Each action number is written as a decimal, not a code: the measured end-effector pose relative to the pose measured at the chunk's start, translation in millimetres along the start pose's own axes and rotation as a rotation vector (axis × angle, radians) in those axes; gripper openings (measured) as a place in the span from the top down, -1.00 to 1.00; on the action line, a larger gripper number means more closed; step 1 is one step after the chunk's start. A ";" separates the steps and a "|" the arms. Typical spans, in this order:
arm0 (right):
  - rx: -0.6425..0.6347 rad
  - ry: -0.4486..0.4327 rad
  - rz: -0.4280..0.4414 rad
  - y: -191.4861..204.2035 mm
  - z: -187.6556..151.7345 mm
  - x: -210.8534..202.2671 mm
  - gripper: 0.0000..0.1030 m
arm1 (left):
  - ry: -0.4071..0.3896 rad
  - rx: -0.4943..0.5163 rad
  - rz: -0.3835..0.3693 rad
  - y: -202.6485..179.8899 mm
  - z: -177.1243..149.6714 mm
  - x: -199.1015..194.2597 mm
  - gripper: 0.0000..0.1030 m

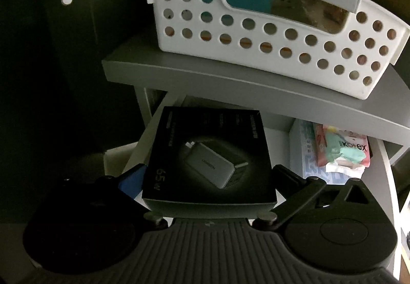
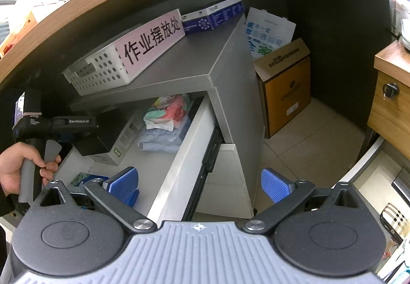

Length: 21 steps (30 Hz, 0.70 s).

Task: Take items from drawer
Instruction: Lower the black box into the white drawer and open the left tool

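Two hand-held grippers work at an open white drawer [image 2: 179,161] under a grey cabinet top [image 1: 230,79]. The left gripper [image 1: 210,176] has its jaws clamped on the two sides of a flat black cardboard charger box printed with "65W" and a picture of a grey adapter [image 1: 210,155]; the box sits between the fingers, directly ahead of the camera, tilted over the near left part of the drawer. In the right wrist view a hand [image 2: 18,168] grips the grey handle of that tool, to the left of the right gripper. The right gripper [image 2: 200,185] has its blue-padded fingers [image 2: 123,186] spread wide apart and holds nothing; its left finger is over the drawer interior and its right finger is outside the drawer's side wall, over the tiled floor [image 2: 307,145]. Ahead of the left gripper and to its right, deeper in the drawer, lies a pink and green soft packet marked "Kotex" [image 1: 343,153] on top of a pale blue printed packet [image 1: 307,155]. Above, on the cabinet top, stands a white perforated plastic basket [image 1: 256,48].
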State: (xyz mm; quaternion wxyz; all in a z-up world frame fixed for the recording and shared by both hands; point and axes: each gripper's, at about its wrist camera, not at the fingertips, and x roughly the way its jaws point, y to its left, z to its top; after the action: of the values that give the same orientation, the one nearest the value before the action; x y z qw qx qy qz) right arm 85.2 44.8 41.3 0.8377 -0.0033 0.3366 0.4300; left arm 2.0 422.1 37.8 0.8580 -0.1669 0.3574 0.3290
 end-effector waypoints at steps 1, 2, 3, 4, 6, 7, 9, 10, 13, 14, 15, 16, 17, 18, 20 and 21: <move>-0.006 0.001 0.002 1.7 0.4 0.3 -0.99 | -0.001 -0.014 -0.011 1.4 -0.1 -1.8 -1.00; -0.012 0.002 0.005 3.8 0.9 0.7 -0.99 | 0.004 -0.034 -0.028 3.9 -0.8 -3.9 -1.00; -0.020 0.004 0.009 6.4 1.4 1.3 -0.99 | 0.008 -0.055 -0.046 6.5 -1.6 -6.0 -1.00; -0.029 0.005 0.013 9.5 2.6 2.3 -0.99 | 0.018 -0.068 -0.062 8.3 -3.3 -8.0 -1.00; -0.049 0.009 0.022 17.2 6.7 5.7 -0.99 | 0.034 -0.081 -0.087 10.9 -7.1 -12.2 -1.00; -0.060 0.011 0.027 20.9 8.0 7.2 -0.99 | 0.034 -0.082 -0.094 11.7 -9.6 -15.1 -1.00; -0.084 0.017 0.034 28.5 10.6 10.6 -0.99 | 0.026 -0.092 -0.108 14.8 -11.3 -19.3 -1.00; -0.095 0.019 0.038 32.3 11.8 12.2 -0.99 | 0.023 -0.098 -0.114 16.9 -11.2 -20.4 -1.00; -0.126 0.024 0.048 43.8 15.6 16.9 -0.99 | 0.029 -0.082 -0.108 18.3 -10.3 -15.6 -1.00; -0.133 0.025 0.051 48.3 17.2 18.3 -0.99 | 0.030 -0.072 -0.101 18.0 -9.6 -13.3 -1.00; -0.139 0.026 0.054 52.1 18.3 19.7 -0.99 | 0.027 -0.051 -0.094 16.4 -8.9 -10.8 -1.00; -0.142 0.028 0.056 54.6 18.8 21.0 -0.99 | 0.034 -0.043 -0.093 15.0 -6.4 -7.8 -1.00; -0.146 0.029 0.058 57.1 19.4 22.3 -0.99 | 0.044 -0.037 -0.093 13.7 -3.7 -4.7 -1.00; -0.149 0.031 0.060 59.6 19.9 23.6 -0.99 | 0.043 -0.027 -0.094 12.6 -1.3 -3.7 -1.00; -0.156 0.035 0.064 64.7 21.0 26.1 -0.99 | 0.041 -0.002 -0.092 10.0 2.4 -1.7 -1.00; -0.159 0.037 0.066 66.8 21.0 27.4 -0.99 | 0.046 0.015 -0.085 8.2 3.5 -0.2 -1.00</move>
State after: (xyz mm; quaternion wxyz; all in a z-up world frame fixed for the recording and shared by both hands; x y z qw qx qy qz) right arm 59.8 112.8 60.9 0.8139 -0.0667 0.3166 0.4826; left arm -1.9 429.8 39.9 0.8640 -0.1832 0.3719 0.2858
